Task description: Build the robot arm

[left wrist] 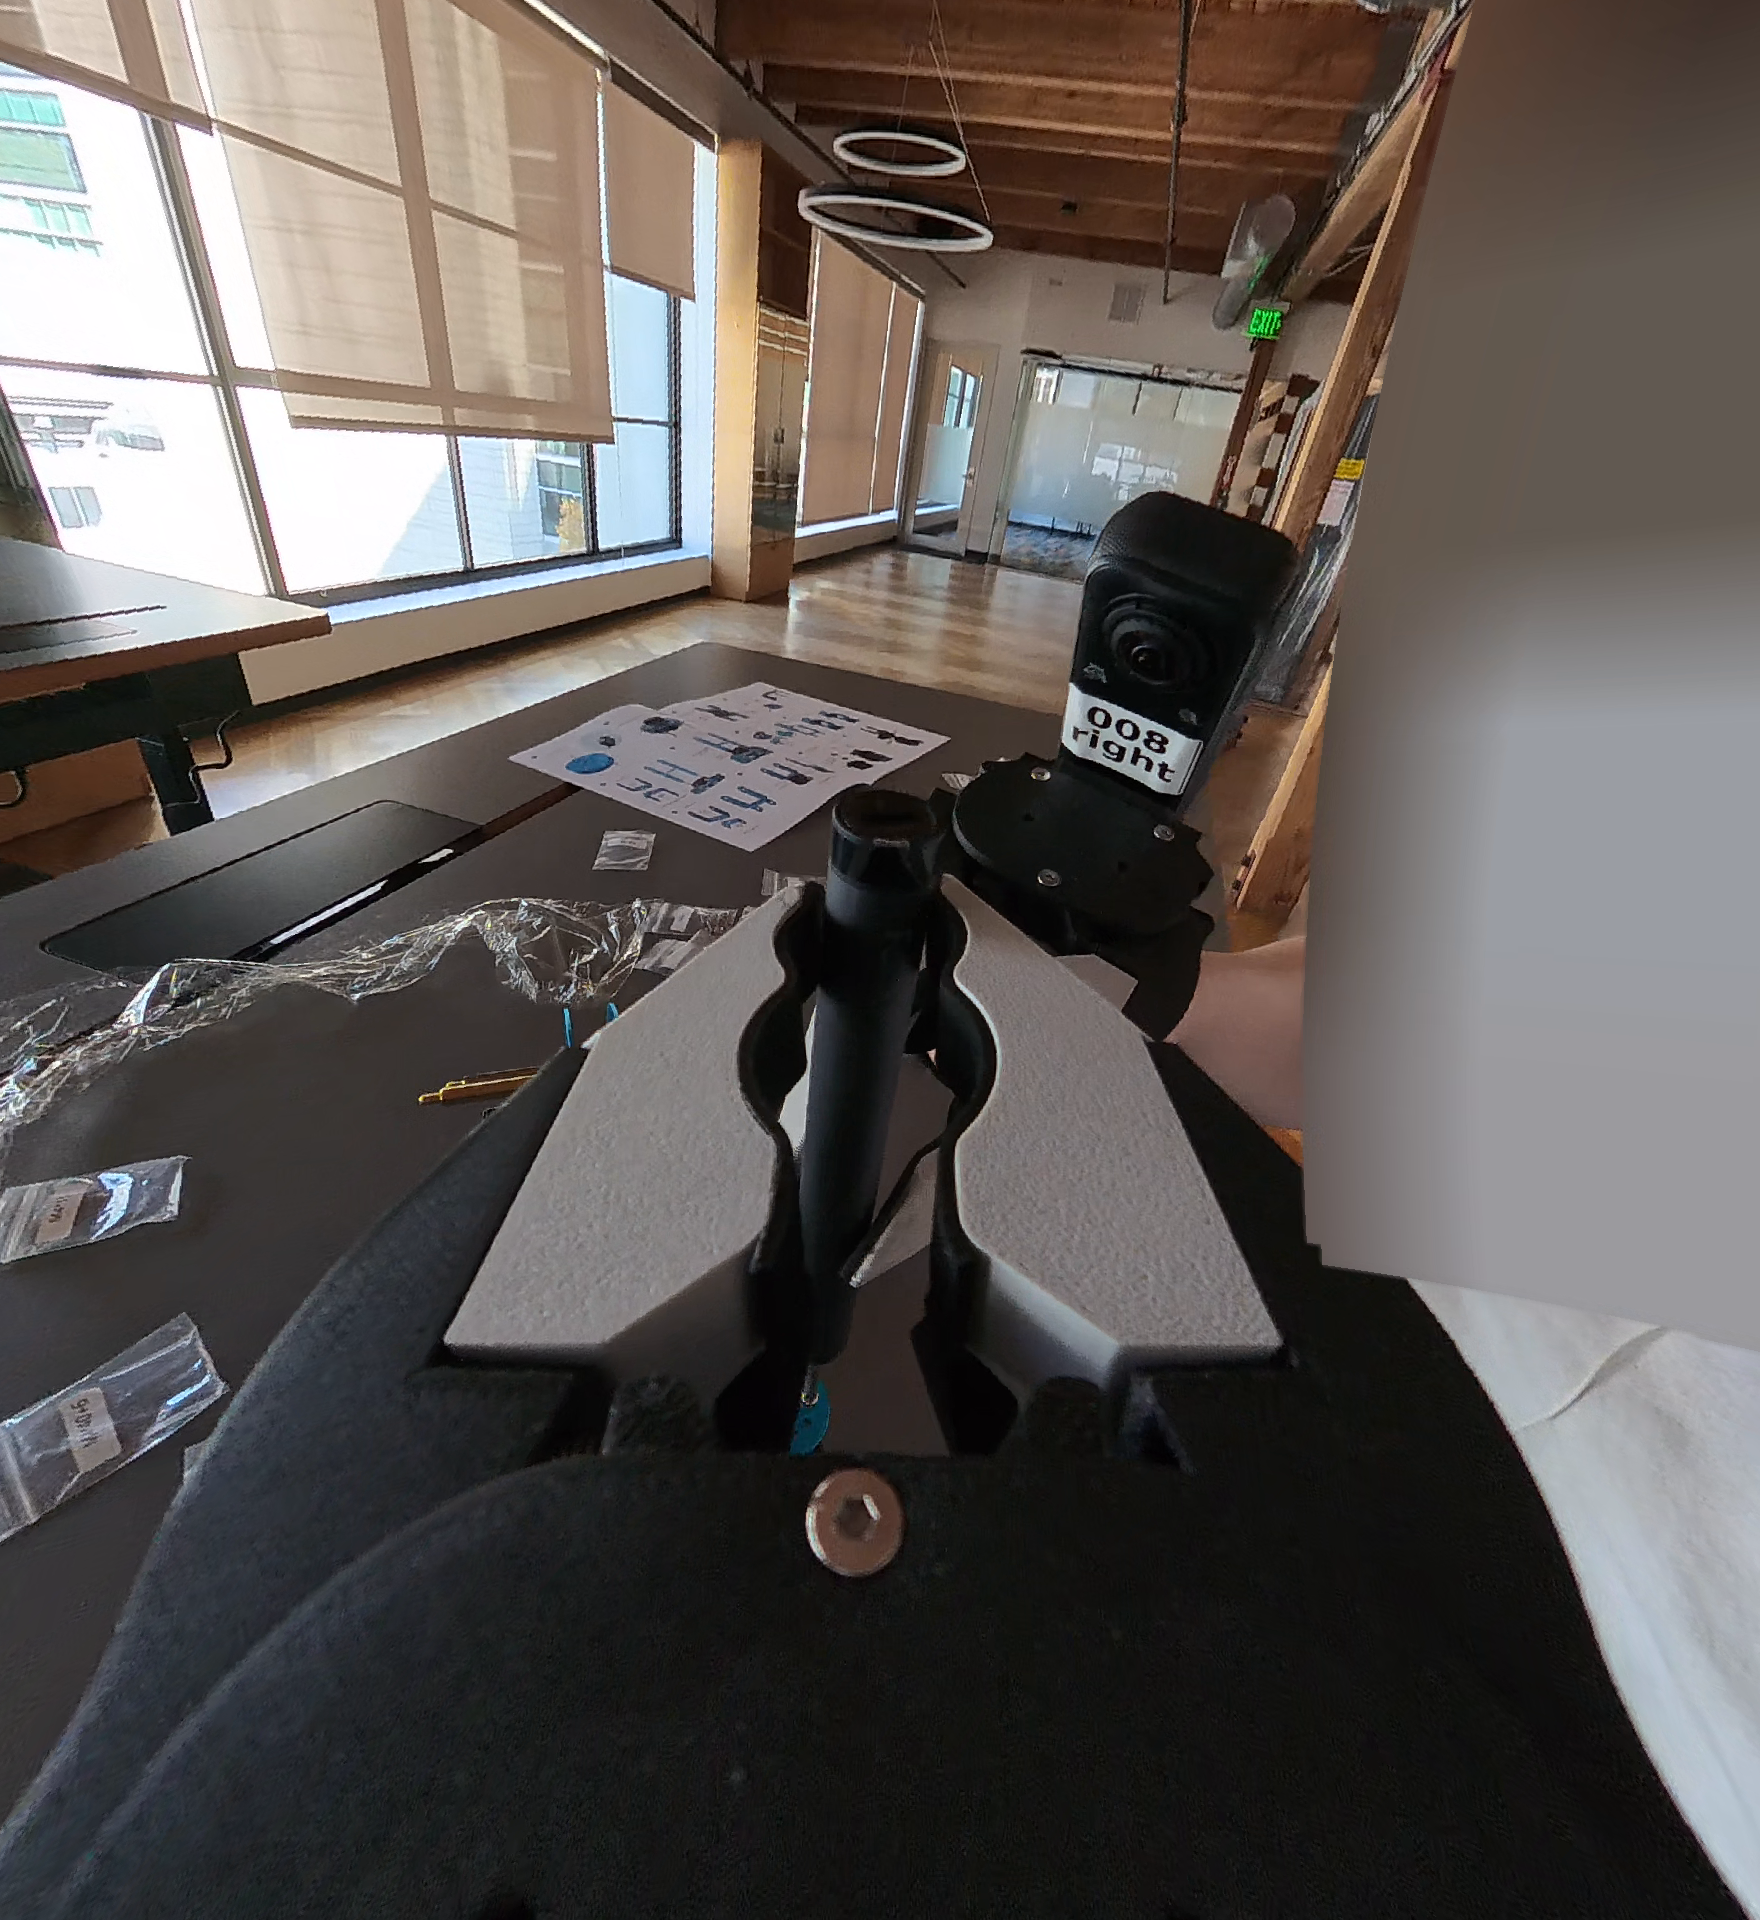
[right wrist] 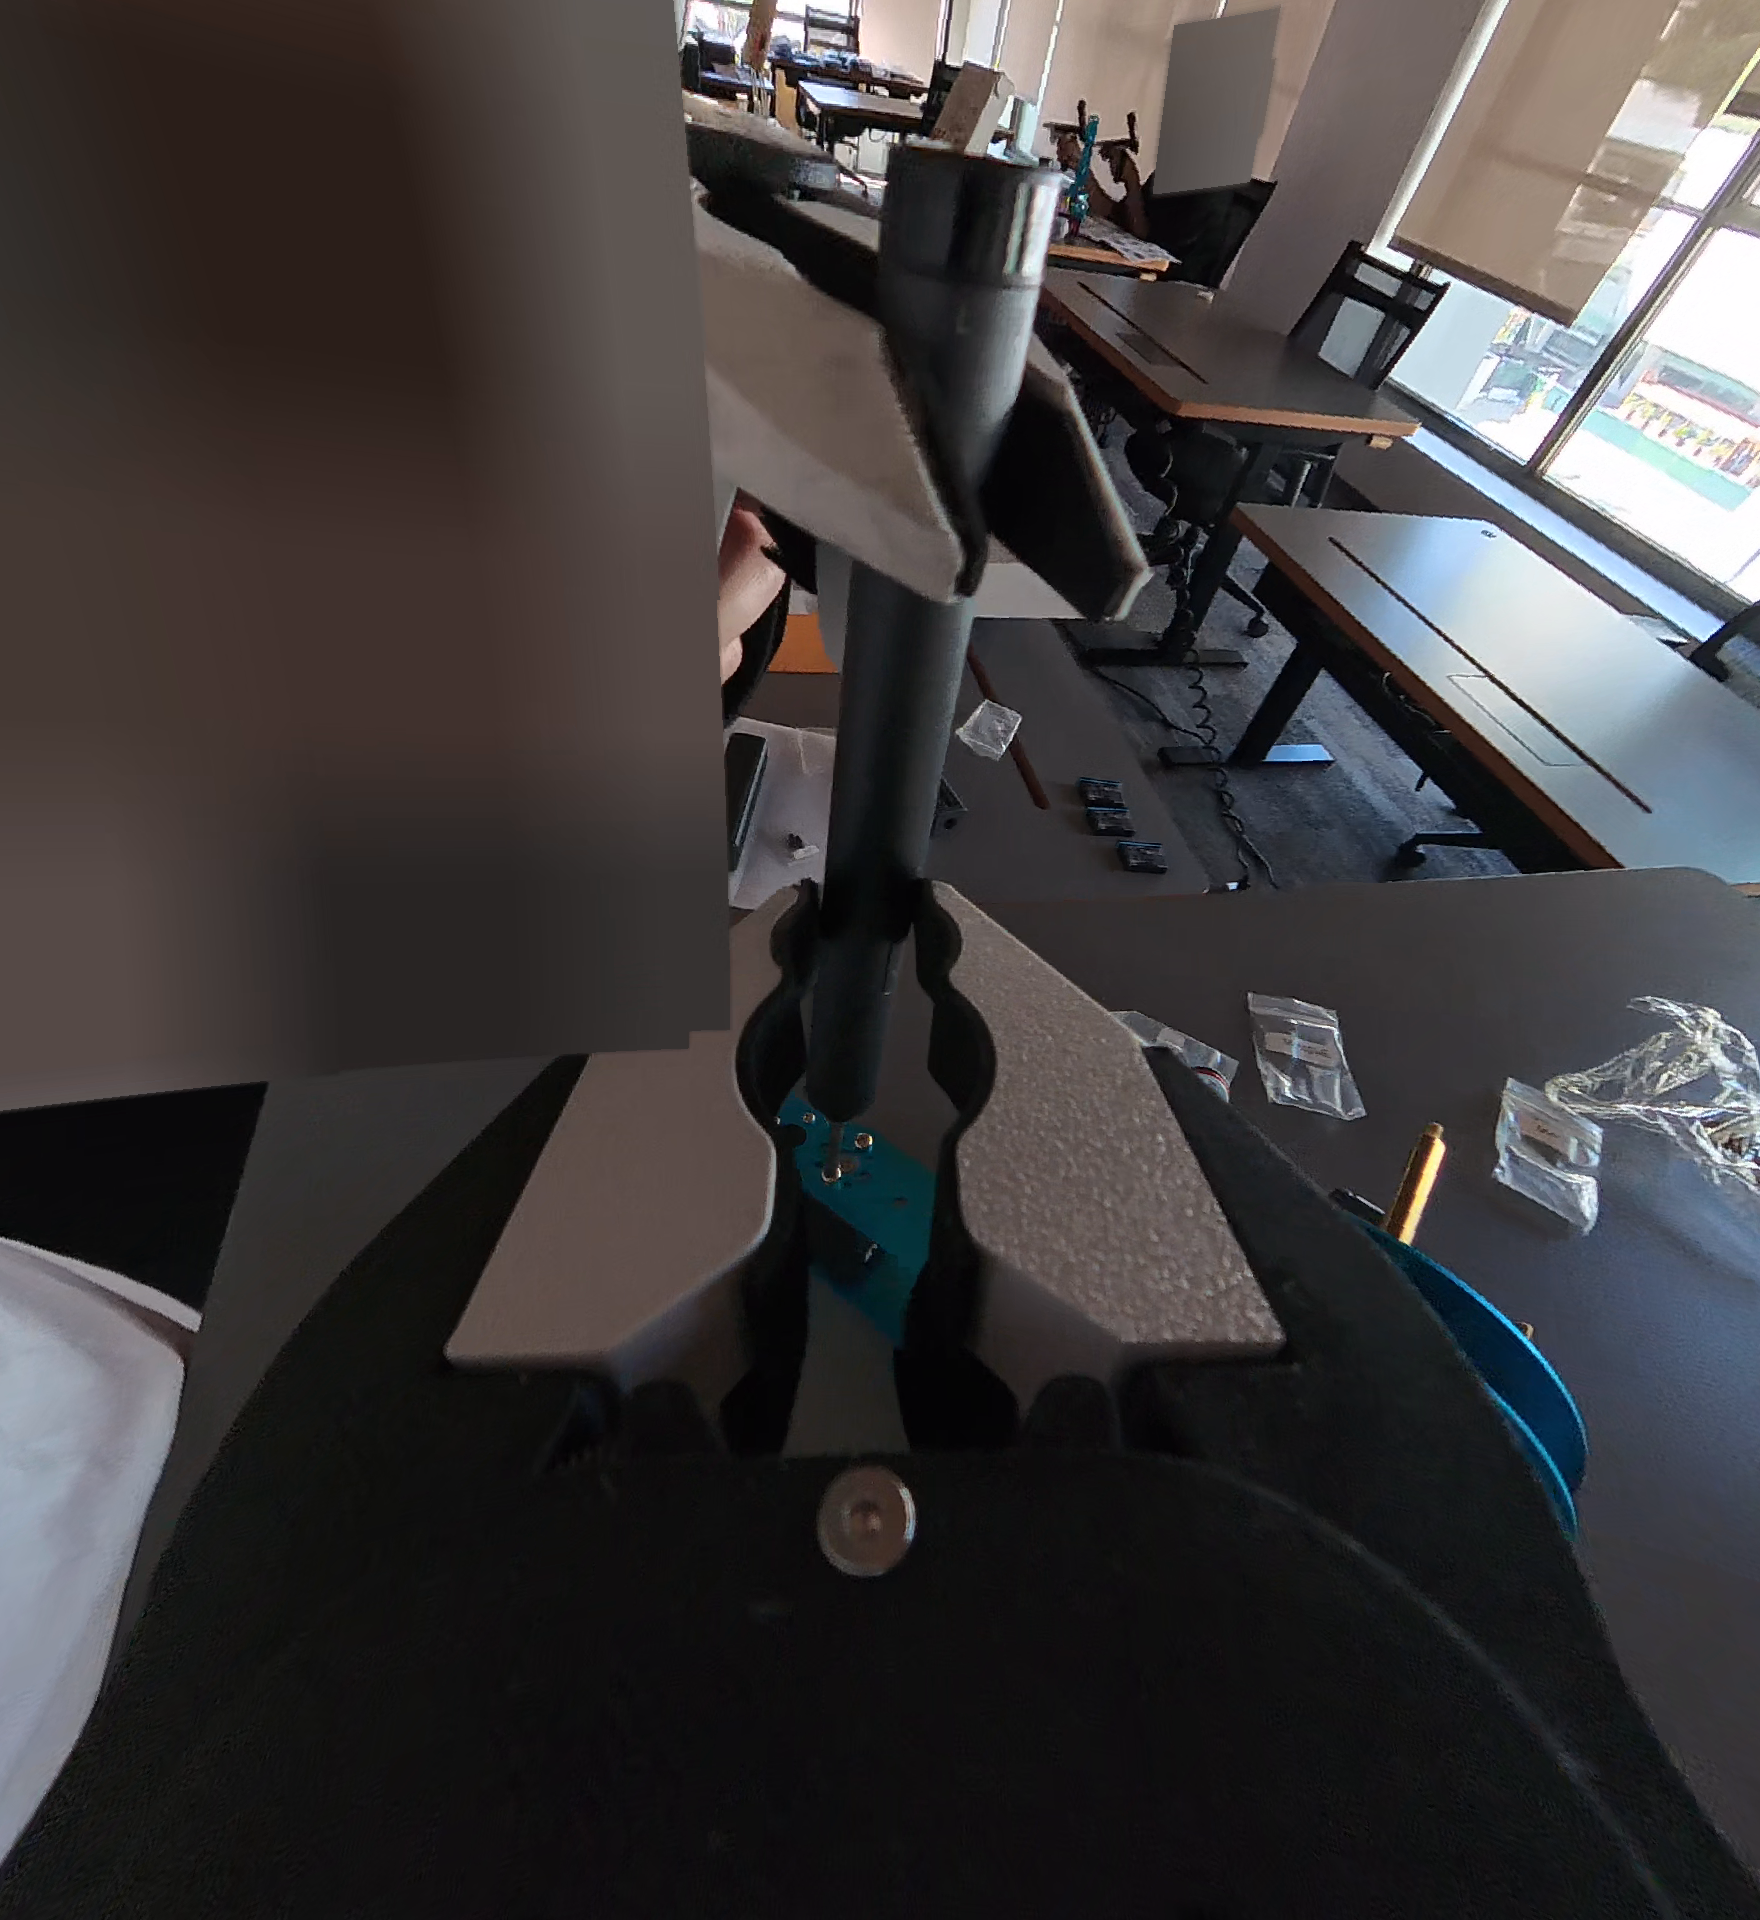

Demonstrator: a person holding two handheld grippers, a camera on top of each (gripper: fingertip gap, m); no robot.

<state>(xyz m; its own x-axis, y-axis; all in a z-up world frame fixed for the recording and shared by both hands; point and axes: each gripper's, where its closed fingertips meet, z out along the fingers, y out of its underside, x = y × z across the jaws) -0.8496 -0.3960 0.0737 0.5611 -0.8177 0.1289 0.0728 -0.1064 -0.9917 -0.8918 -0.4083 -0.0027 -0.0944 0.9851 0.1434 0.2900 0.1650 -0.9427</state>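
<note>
My left gripper [left wrist: 871, 904] is shut on a dark pen-shaped screwdriver [left wrist: 855, 1091], held upright with its bit pointing down. In the right wrist view the screwdriver [right wrist: 886, 727] runs down between my right gripper's [right wrist: 860, 904] fingertips, and its bit rests on a small screw in a blue metal plate [right wrist: 865, 1174]. The right gripper's jaws are closed on that blue plate, just above the dark table [right wrist: 1478, 966]. The left gripper's white fingers [right wrist: 824, 436] clamp the screwdriver higher up. The right gripper's camera [left wrist: 1156, 644] stands just behind the screwdriver in the left wrist view.
A printed sheet [left wrist: 730, 758], crumpled clear wrap [left wrist: 232, 997], small plastic bags [left wrist: 86, 1444] and a brass standoff [left wrist: 471, 1086] lie on the table. A blue wheel [right wrist: 1478, 1382] sits beside my right gripper. Other desks [right wrist: 1530, 665] stand beyond. A person's white sleeve [right wrist: 24, 1455] is close. My right fingertips sit around 8 cm from my left ones.
</note>
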